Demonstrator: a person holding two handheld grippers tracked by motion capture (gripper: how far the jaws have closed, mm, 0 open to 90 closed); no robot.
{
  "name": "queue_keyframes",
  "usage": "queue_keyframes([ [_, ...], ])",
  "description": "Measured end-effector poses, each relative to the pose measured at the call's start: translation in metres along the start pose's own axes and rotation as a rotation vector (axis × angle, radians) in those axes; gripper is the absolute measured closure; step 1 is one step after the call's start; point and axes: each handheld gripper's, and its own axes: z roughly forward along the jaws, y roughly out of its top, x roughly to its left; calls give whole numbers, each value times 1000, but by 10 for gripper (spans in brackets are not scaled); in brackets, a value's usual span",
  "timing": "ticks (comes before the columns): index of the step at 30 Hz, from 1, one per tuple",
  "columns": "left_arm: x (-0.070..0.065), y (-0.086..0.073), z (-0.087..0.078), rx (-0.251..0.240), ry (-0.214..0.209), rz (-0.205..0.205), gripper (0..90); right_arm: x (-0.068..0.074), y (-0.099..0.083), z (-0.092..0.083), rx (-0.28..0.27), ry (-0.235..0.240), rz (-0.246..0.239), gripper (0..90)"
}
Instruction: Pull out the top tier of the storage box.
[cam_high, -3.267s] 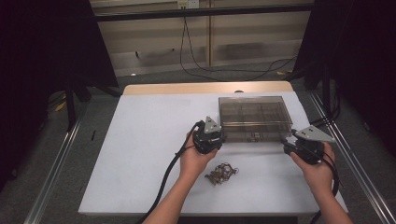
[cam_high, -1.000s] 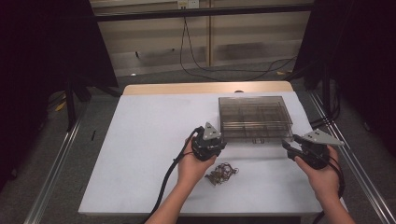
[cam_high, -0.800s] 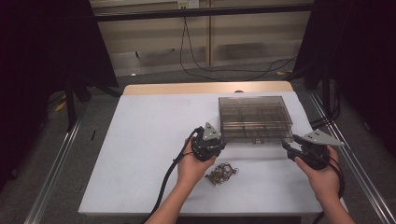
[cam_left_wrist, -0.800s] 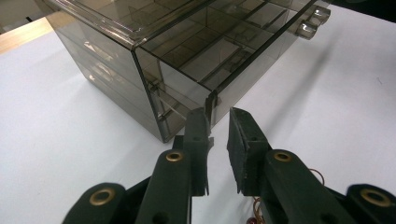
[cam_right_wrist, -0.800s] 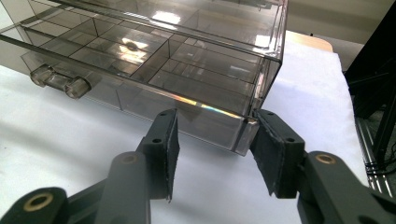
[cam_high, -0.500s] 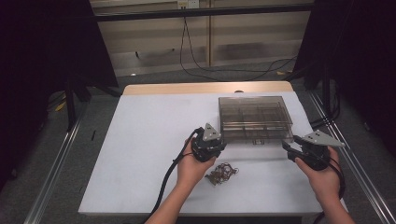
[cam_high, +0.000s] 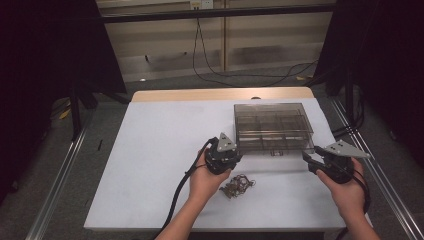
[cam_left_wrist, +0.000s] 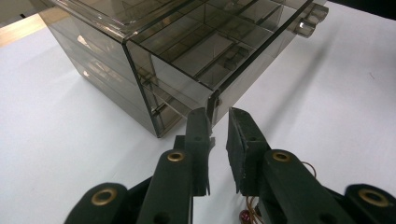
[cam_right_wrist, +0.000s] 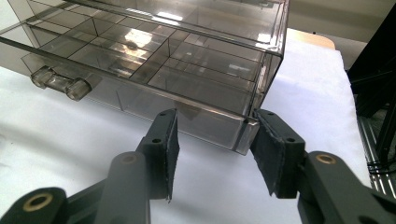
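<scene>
A smoky clear plastic organizer box (cam_high: 273, 127) with inner compartments sits on the white table (cam_high: 150, 150), and both grippers meet its near side. The left gripper (cam_left_wrist: 218, 128) has its fingers (cam_left_wrist: 198, 135) nearly together at the box's front left corner; a thin edge of the lid or drawer front stands just at the narrow gap between them, and I cannot tell whether they pinch it. The right gripper (cam_right_wrist: 215, 128) straddles the front right corner, its fingers (cam_right_wrist: 168, 140) apart and released, with the corner between them. A small tangle of jewellery (cam_high: 239, 184) lies on the table just behind the left fingers. No readable writing or labels show.
</scene>
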Motion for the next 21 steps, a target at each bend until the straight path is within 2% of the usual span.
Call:
queue_keyframes([
  [21, -3, -1, -2, 6, -6, -4, 795, 1, -2, -4, -2, 4, 4, 528],
])
